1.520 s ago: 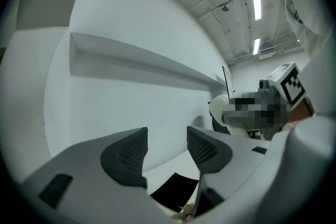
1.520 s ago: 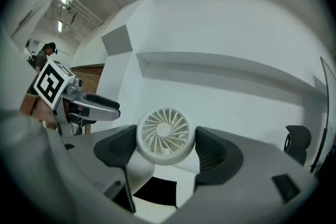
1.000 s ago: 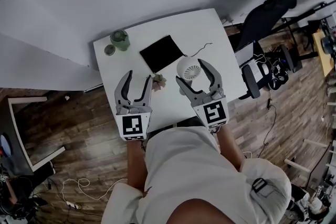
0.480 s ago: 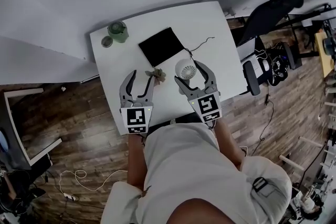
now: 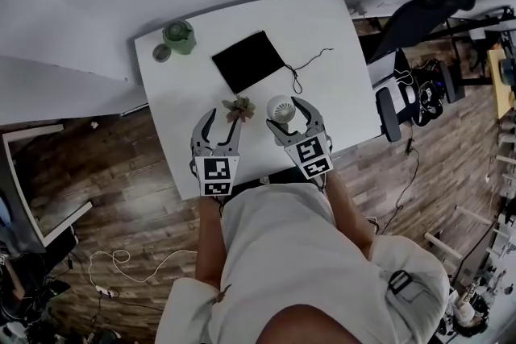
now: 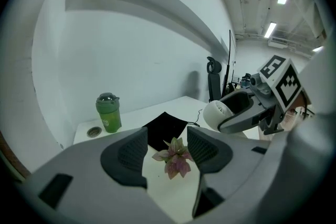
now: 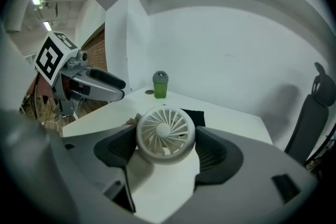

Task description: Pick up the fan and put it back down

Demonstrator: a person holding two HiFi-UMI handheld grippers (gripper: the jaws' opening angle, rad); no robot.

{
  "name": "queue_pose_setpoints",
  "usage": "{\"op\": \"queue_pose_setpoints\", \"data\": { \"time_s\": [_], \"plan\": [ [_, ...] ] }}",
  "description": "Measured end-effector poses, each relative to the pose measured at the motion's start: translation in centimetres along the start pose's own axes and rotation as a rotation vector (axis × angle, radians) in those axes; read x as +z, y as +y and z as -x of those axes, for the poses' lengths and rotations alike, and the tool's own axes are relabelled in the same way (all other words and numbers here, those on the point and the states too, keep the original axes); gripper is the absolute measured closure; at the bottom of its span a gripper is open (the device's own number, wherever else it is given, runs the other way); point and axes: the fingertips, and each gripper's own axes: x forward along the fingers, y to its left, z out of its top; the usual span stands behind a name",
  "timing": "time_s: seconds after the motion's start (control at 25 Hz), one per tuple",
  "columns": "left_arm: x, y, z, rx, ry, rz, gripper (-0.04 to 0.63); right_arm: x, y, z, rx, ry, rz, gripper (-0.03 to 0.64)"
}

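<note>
**While the fan sat clamped: desk contents**

White table bore green bottle, round lid, black cloth, cord, pink-leaved plant; left gripper gaped, plant ahead untouched; right gripper pinched white fan above table's near edge.

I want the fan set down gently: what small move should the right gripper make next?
Probably lower the right gripper slightly until the fan rests on the white table: its fingers clamp the fan's sides, and contact with the tabletop isn't visible.
</note>
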Motion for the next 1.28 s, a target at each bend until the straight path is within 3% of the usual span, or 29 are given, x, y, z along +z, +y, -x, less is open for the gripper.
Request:
{"op": "queue_pose_setpoints", "data": {
  "time_s": [0.48, 1.28],
  "plan": [
    [-5.4, -1.8, -1.5, -0.039, 0.131, -0.017, 0.365, -6.8, 1.6, -3.4, 0.055, 0.152, -0.014, 0.264],
    [-8.3, -3.2, -2.3, -0.074, 0.198, -0.012, 0.364, -11.0, 3.1, -5.8, 0.13, 0.277, -0.032, 0.262]
  ]
}}
